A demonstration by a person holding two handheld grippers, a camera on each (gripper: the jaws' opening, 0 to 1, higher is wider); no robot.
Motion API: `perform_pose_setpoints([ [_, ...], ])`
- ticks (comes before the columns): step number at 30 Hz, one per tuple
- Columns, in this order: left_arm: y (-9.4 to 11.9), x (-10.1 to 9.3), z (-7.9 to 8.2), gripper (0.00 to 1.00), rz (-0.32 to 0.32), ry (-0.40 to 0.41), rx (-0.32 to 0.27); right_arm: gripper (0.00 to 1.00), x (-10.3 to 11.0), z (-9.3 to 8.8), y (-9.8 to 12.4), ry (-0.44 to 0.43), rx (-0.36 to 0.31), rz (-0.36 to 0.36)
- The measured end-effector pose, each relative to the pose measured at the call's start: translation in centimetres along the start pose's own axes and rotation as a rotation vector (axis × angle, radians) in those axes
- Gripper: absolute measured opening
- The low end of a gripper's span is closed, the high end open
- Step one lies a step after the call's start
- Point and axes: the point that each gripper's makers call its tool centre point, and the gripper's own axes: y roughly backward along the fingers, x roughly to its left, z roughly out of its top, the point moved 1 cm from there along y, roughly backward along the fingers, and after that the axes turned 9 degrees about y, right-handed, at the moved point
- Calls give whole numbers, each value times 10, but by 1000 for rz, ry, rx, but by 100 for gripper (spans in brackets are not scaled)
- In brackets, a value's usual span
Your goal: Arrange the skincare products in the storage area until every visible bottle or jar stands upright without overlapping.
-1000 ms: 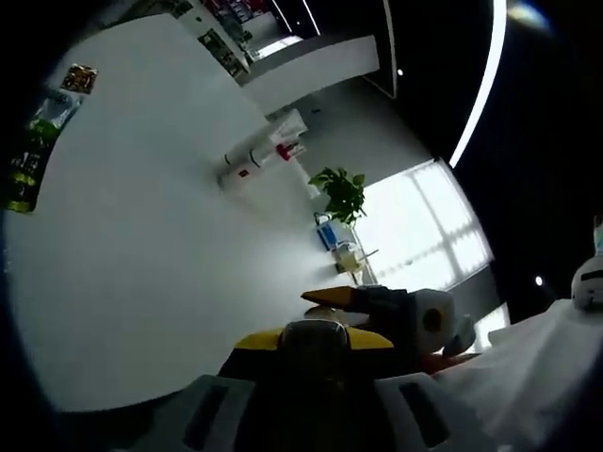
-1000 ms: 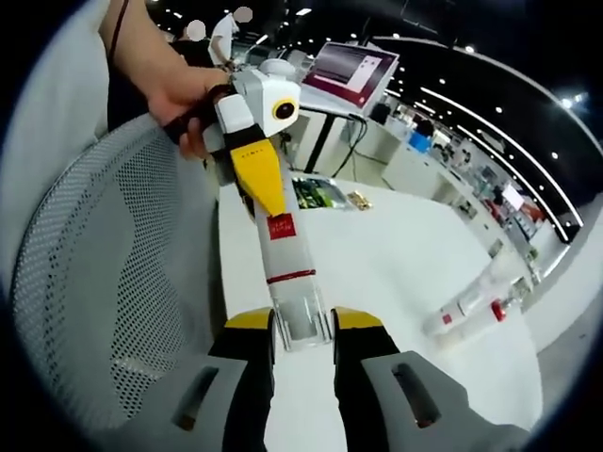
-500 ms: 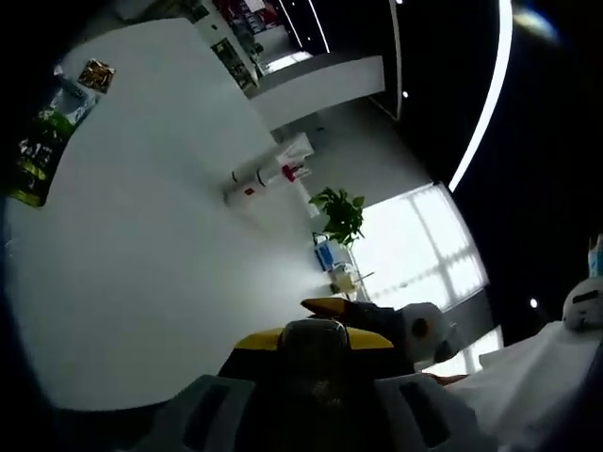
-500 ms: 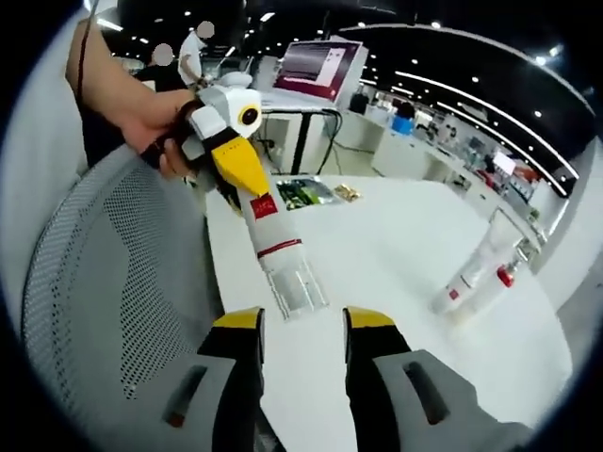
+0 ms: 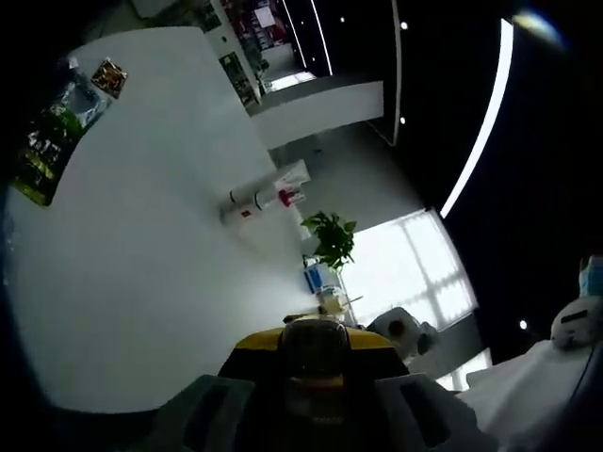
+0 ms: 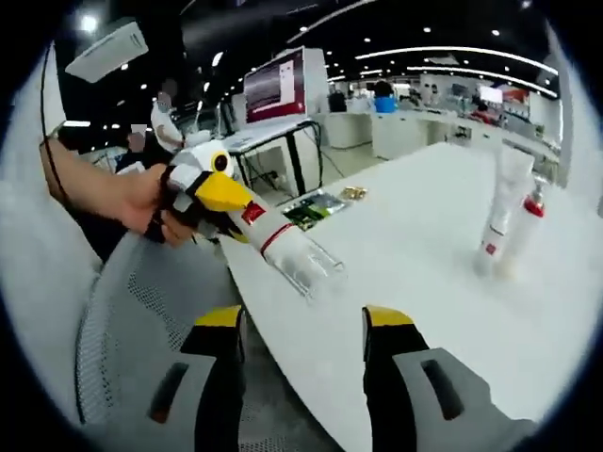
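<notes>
A white bottle with a red band and a clear cap is held in the air over the white table's near edge. My left gripper, in a person's hand, is shut on its base end. In the left gripper view the bottle's end sits between the yellow jaws of my left gripper. My right gripper is open just short of the clear cap, not touching it. A white tube and a red-capped bottle stand upright together farther along the table; they show as the pair of bottles in the left gripper view.
A green packet and a small packet lie near the table's far edge; the green packet also shows at the left. A grey mesh chair stands close below the gripped bottle. A monitor and a potted plant are beyond.
My right gripper, shut on the bottle's clear cap a second ago, has opened and drawn back. The left gripper keeps the bottle and has tilted it more level.
</notes>
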Motion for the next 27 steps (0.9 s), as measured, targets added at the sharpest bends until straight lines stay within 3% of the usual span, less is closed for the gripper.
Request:
perform_pose_setpoints([
  [4, 2, -3, 3, 22, -24, 16, -16, 56, 8, 8, -5, -167, -51, 63],
  [8, 3, -7, 7, 22, -54, 34, -36, 58, 13, 18, -8, -314, -127, 105],
  [10, 3, -8, 8, 22, -65, 44, -40, 58, 14, 23, -7, -427, -174, 133],
  [13, 2, -11, 6, 22, -83, 58, -30, 57, 9, 29, -3, -549, -247, 135],
  [20, -3, -13, -5, 22, -100, 61, 30, 52, 7, 52, 8, -706, -402, 199],
  [24, -4, -15, -7, 22, -113, 67, 43, 41, 10, 50, 8, -722, -401, 223],
  [27, -3, -17, -6, 22, -127, 68, 40, 38, 11, 48, 7, -714, -387, 227],
])
